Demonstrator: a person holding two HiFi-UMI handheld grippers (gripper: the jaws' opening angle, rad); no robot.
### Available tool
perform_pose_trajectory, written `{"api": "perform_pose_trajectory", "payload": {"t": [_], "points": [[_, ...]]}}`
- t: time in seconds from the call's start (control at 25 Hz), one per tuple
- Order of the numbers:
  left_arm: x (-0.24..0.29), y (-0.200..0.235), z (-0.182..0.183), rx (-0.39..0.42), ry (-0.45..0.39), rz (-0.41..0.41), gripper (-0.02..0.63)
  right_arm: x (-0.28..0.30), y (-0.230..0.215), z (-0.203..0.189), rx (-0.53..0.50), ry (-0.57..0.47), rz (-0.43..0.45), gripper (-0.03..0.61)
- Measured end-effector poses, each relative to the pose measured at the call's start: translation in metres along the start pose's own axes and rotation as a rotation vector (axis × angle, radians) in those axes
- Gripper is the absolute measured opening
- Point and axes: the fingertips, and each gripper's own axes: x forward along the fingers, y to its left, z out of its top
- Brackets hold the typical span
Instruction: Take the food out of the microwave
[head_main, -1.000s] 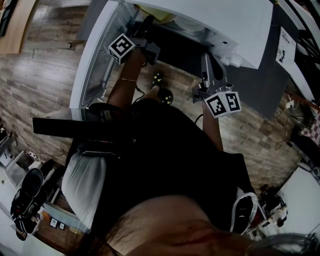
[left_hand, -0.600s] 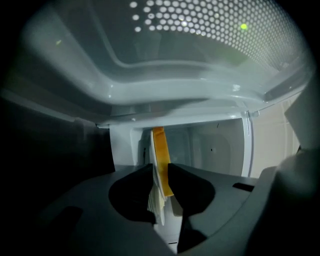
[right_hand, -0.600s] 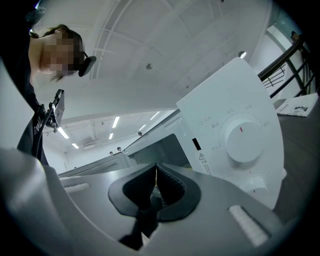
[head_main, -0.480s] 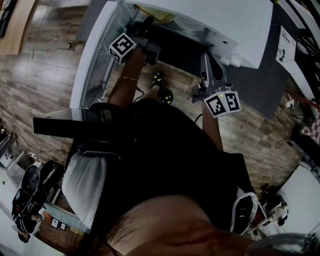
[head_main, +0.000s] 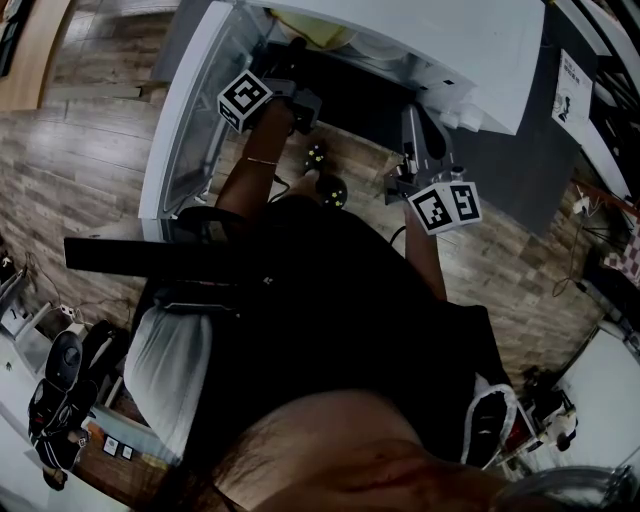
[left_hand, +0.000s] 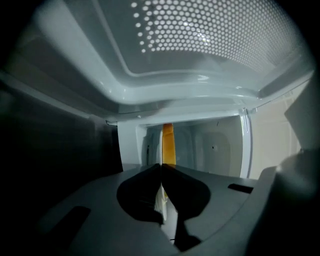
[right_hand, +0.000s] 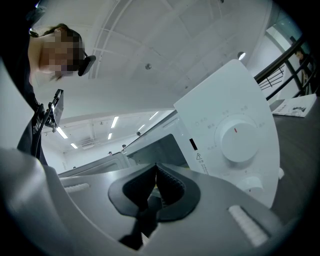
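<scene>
The white microwave (head_main: 450, 40) stands with its door (head_main: 185, 130) swung open to the left. My left gripper (head_main: 293, 50) reaches into the cavity. Its jaws have just been closing and now pinch a thin, pale plate rim (left_hand: 161, 200), seen edge-on. An orange-yellow strip of food (left_hand: 168, 142) shows past the tips, and a yellowish patch of food (head_main: 325, 35) shows inside the cavity. My right gripper (head_main: 412, 118) hangs shut and empty in front of the control panel, facing its round dial (right_hand: 239, 142).
The perforated door screen (left_hand: 200, 30) lies close beside the left gripper. A dark mat (head_main: 520, 170) with a printed sheet (head_main: 572, 90) lies right of the microwave. Two dark shoes with yellow dots (head_main: 325, 178) sit on the wood floor below the cavity.
Both grippers keep their places in the head view. Only a dark shoe at the lower left edge has shifted.
</scene>
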Motion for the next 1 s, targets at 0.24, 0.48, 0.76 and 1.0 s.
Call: {"api": "perform_pose_trajectory", "payload": {"t": [0.24, 0.48, 0.76, 1.0], "points": [[-0.003, 0.001, -0.007, -0.034, 0.014, -0.001, 0.012, 0.000, -0.002, -0.002, 0.003, 0.005, 0.001, 0.000], [-0.008, 0.003, -0.017, -0.041, 0.033, 0.003, 0.012, -0.001, -0.004, -0.005, 0.002, 0.008, 0.006, 0.000], [-0.012, 0.006, -0.024, -0.049, 0.054, -0.004, 0.012, 0.001, -0.006, -0.007, 0.004, 0.013, 0.010, 0.000], [-0.021, 0.001, -0.035, -0.056, 0.069, -0.017, 0.012, -0.008, -0.005, -0.008, 0.009, 0.011, 0.010, 0.000]]}}
